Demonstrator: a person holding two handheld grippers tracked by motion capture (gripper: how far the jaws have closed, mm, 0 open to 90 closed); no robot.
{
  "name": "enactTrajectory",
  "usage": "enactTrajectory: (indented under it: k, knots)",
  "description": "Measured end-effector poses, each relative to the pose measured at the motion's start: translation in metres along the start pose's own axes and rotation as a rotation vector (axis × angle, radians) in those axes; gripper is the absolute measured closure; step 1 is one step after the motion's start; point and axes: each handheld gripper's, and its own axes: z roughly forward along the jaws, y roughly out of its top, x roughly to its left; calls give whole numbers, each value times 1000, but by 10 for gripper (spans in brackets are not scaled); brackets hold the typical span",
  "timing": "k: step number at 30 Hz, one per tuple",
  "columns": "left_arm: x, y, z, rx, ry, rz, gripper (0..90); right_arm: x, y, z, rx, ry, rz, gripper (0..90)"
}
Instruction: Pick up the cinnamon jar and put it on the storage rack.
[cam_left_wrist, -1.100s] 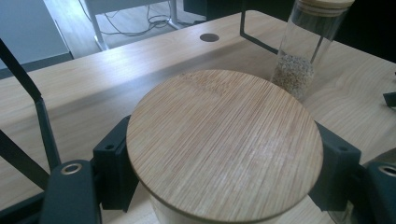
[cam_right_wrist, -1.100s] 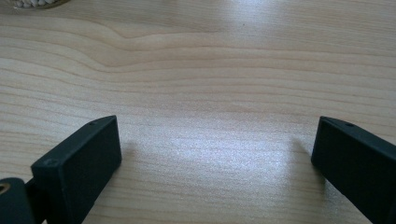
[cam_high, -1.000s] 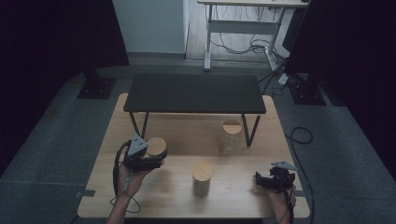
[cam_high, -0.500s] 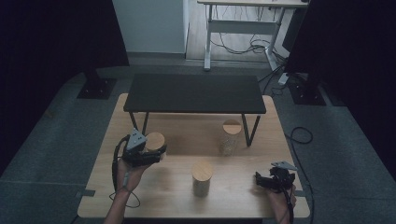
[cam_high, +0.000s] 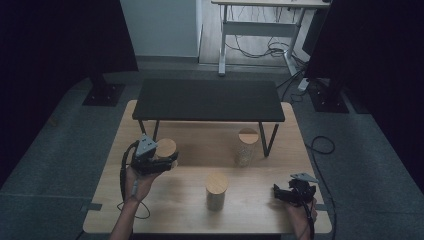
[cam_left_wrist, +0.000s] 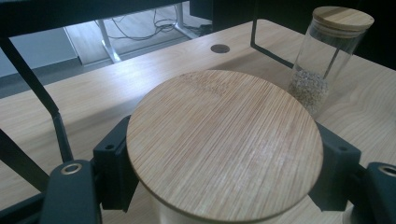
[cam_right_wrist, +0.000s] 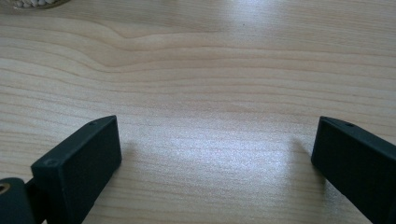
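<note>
Our left gripper (cam_high: 167, 161) clamps a bamboo-lidded jar (cam_left_wrist: 224, 144), its contents hidden beneath the lid; our right gripper (cam_high: 280, 192) gapes empty.

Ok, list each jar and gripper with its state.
Left gripper: shut on the left jar.
Left jar: lid on, gripped below the lid.
Middle jar: upright, lid on, free.
Right jar: upright, lid on, grains in the bottom.
Right gripper: open over bare table.

Bamboo-lidded jar (cam_left_wrist: 224, 144) upright, clamped between the left tongs (cam_high: 157, 161) over the table's left side
</note>
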Motion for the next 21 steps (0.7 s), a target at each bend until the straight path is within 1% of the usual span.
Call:
enactTrajectory:
  k: [9,21]
  knots:
    - [2,6,3,-5,-5,-2,249,0,0,0,0,0,0,9]
    - [7,14,4,-16,0,-1,249,0,0,0,0,0,1,9]
